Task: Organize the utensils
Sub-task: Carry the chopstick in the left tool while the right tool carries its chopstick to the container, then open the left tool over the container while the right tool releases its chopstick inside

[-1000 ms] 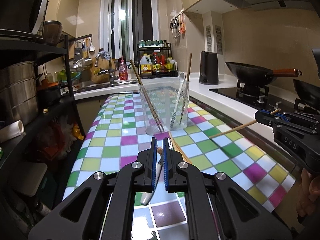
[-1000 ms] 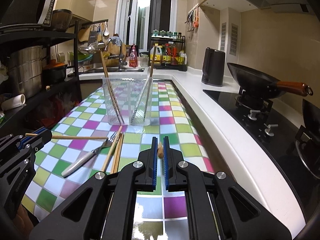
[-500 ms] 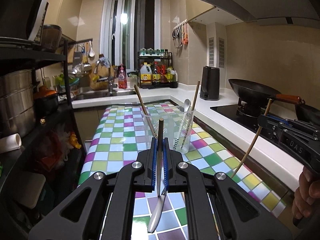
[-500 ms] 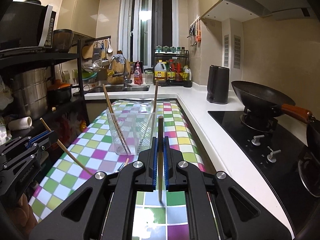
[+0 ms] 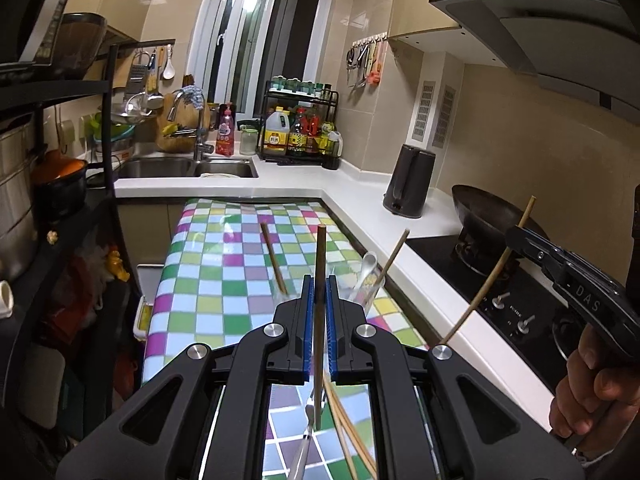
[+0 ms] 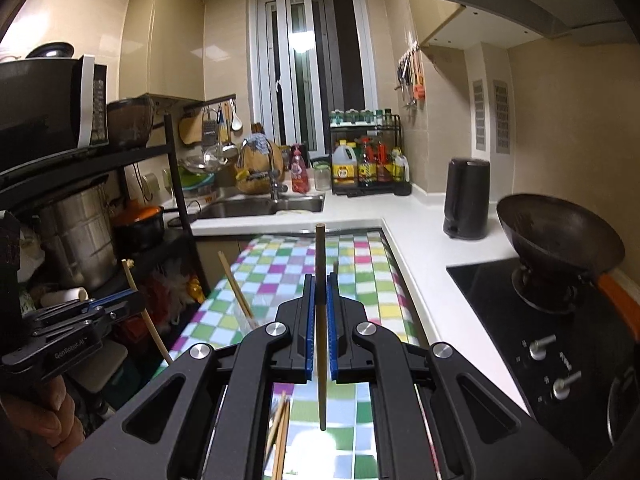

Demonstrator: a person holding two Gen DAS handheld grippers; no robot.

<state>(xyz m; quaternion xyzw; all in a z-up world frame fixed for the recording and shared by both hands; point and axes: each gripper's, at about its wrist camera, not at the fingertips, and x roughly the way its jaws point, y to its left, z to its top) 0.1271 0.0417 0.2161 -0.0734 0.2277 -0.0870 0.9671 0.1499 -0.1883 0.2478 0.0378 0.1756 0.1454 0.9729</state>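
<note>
Holding one wooden chopstick [image 5: 319,264] upright, clamped in my left gripper [image 5: 319,300], I grip another chopstick [image 6: 320,264] in my right gripper [image 6: 320,300]; the clear cup [image 5: 360,292] sits just beyond the left fingers.

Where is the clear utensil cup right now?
Left wrist view: the clear cup stands on the checkered tabletop just beyond the left gripper, mostly hidden behind it.
</note>
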